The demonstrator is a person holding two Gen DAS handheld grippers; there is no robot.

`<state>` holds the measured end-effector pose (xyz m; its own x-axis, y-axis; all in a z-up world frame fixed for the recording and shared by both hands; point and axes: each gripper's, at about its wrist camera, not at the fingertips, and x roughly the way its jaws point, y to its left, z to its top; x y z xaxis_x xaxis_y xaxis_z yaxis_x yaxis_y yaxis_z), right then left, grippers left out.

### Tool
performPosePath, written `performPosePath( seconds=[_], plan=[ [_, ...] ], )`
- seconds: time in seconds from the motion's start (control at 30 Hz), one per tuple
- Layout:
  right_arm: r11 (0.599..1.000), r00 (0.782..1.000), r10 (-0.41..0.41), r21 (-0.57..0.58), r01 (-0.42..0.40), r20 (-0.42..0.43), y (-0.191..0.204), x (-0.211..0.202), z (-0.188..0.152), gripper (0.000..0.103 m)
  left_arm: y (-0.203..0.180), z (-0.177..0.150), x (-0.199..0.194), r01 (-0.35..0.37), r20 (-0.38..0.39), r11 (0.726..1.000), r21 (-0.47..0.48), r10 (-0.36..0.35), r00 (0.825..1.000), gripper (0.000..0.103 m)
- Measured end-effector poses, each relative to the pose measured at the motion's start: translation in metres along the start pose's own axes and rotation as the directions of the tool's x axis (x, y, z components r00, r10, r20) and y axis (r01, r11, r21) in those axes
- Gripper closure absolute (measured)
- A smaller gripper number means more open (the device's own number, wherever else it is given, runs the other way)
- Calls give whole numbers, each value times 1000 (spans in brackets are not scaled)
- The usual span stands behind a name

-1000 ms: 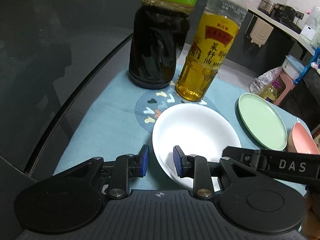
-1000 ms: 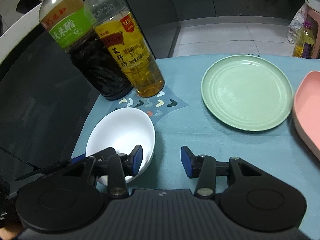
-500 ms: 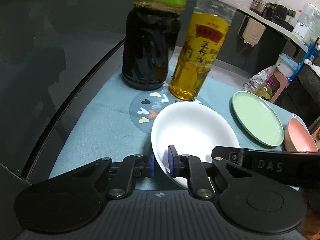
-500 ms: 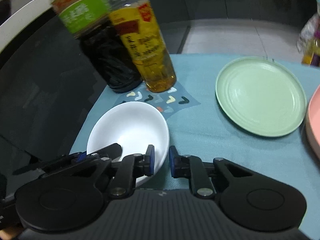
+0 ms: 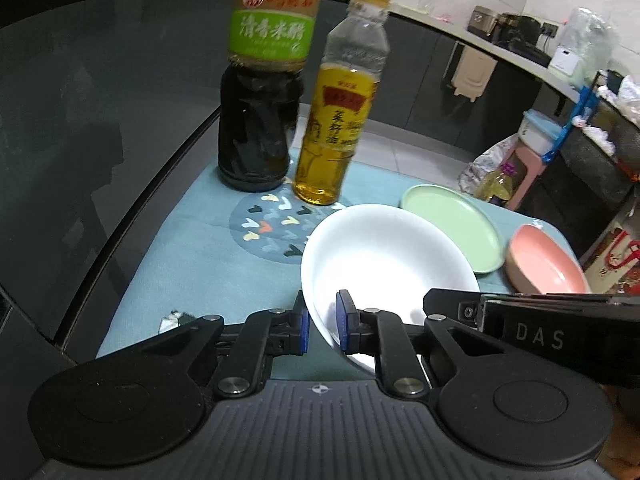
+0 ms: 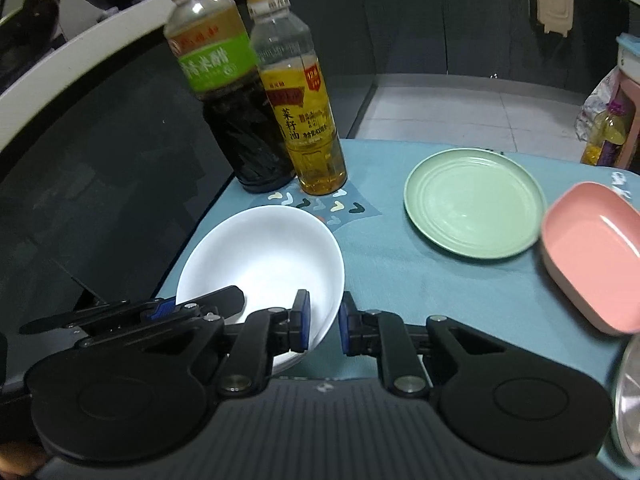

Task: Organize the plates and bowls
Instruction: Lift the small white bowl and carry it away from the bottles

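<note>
Through the left wrist camera, the left gripper is pinching the near rim of the round white ceramic bowl, one blue pad outside the wall and one inside. The bowl is sitting tilted near the front left corner of the teal cloth-covered tabletop. Behind it, toward the far left corner, a dark vinegar bottle with a green label and a yellow oil bottle are standing upright, side by side. A pale green round plate and a pink rounded dish are lying further right, near each other.

Through the right wrist camera, the right gripper is clamping the same bowl's rim on its right side, with the left gripper's fingers gripping the rim just beside it. The green plate and pink dish are lying apart along the right half of the cloth; a metal rim is showing at the right edge, too little to identify.

Judging by this, organizing is barely beginning: the bowl is gripped by both tools, while plate and dish are lying separate and unstacked.
</note>
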<state>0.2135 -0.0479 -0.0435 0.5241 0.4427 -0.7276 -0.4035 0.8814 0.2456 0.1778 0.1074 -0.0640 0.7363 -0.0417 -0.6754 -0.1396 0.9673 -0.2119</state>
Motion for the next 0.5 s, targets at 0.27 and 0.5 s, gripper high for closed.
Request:
performPosePath(
  seconds=[0.27,0.5],
  plan=[
    [1000,1000,6,16,-6,15,4,-33,-28,103,-13,-19,-34,11,15,1000,15,-11,1000,90],
    [1000,999,6,26,-7,52,12,-63,-51,103,-20,-36,-60,36,33,999,34,-37,999,90]
  ],
)
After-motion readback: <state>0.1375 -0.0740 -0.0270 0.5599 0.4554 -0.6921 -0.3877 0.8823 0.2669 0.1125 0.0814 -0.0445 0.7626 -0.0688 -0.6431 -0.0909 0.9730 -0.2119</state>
